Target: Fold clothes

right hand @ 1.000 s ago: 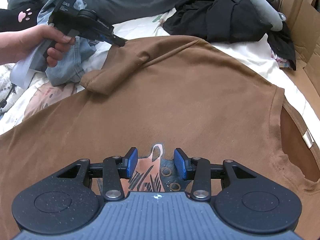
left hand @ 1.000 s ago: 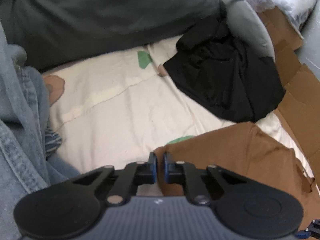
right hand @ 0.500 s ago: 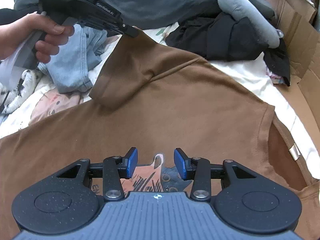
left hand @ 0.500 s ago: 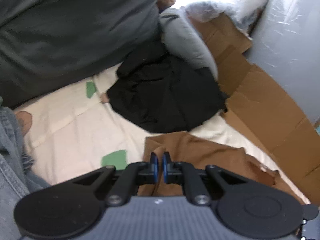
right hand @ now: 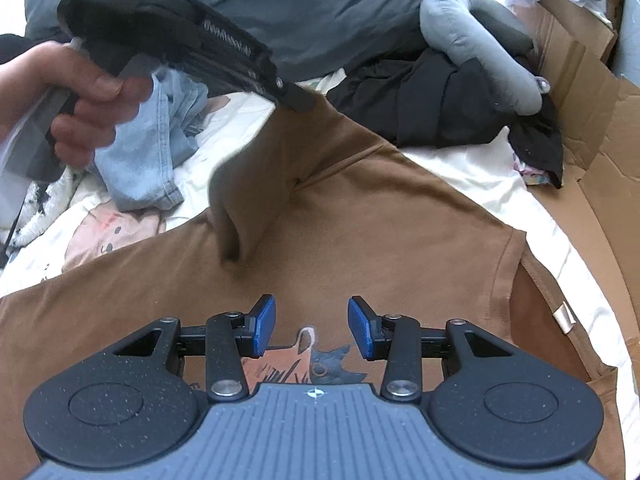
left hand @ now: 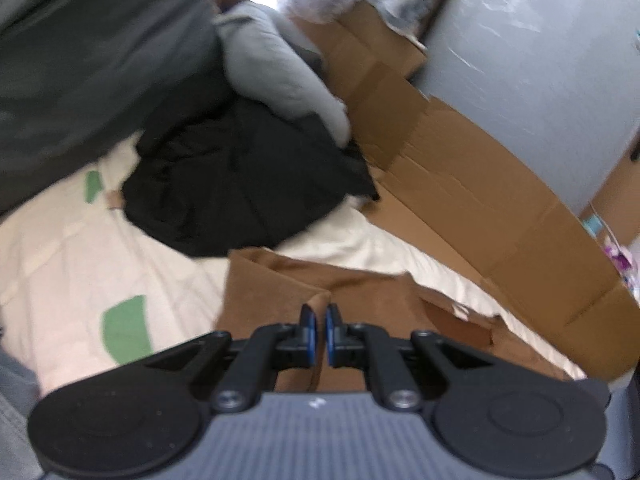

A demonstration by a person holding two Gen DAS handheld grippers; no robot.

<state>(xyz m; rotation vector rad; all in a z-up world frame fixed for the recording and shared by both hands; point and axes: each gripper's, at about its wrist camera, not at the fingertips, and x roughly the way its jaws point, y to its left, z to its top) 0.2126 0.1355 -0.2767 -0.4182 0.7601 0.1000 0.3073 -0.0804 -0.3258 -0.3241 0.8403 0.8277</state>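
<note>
The brown shirt (right hand: 360, 208) lies spread across the middle of the right wrist view on a white sheet (right hand: 472, 172), its printed picture low in the frame and the neck opening at the right edge. One sleeve (right hand: 256, 168) is pulled up into a peak toward the upper left, pinched in the left gripper (right hand: 298, 100), whose jaws are clamped together on the cloth — a hand (right hand: 76, 96) grips its handle. The right gripper (right hand: 312, 322) hangs over the print, jaws apart, nothing between them. Blue jeans (right hand: 148, 160) are heaped at the left just beside the lifted sleeve. A black garment (right hand: 432, 108) and a grey pillow (right hand: 480, 44) sit upper right, with cardboard (right hand: 592, 128) along the right edge.
</note>
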